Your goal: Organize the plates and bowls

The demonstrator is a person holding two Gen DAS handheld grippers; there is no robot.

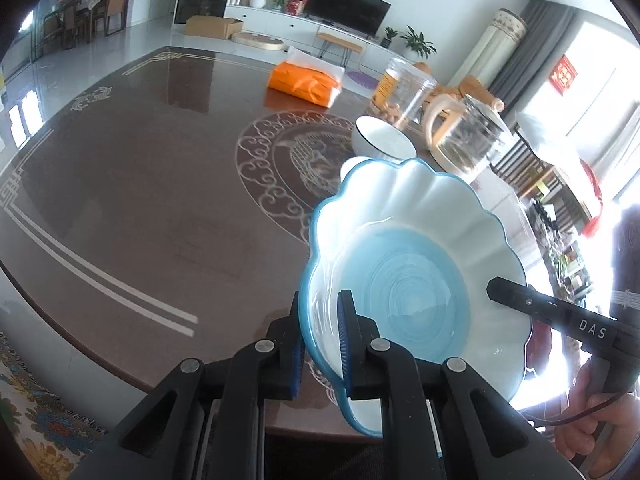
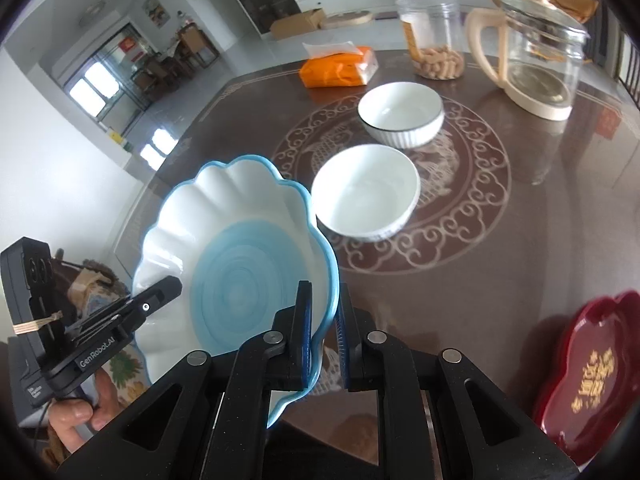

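Observation:
A scalloped blue-and-white plate (image 1: 416, 264) is held above the near table edge by both grippers. My left gripper (image 1: 322, 344) is shut on its left rim. My right gripper (image 2: 324, 340) is shut on its right rim; the plate fills the lower left of the right wrist view (image 2: 232, 264). The right gripper also shows in the left wrist view (image 1: 560, 316), the left one in the right wrist view (image 2: 132, 316). A plain white bowl (image 2: 366, 196) and a dark-rimmed white bowl (image 2: 400, 114) stand on the table beyond the plate; the dark-rimmed bowl also shows in the left wrist view (image 1: 382, 140).
The dark round table (image 1: 140, 200) carries an orange tissue pack (image 2: 340, 66), a clear jar of snacks (image 2: 436, 36) and a glass kettle (image 2: 536, 52) at the back. A red tray (image 2: 592, 364) lies at the near right.

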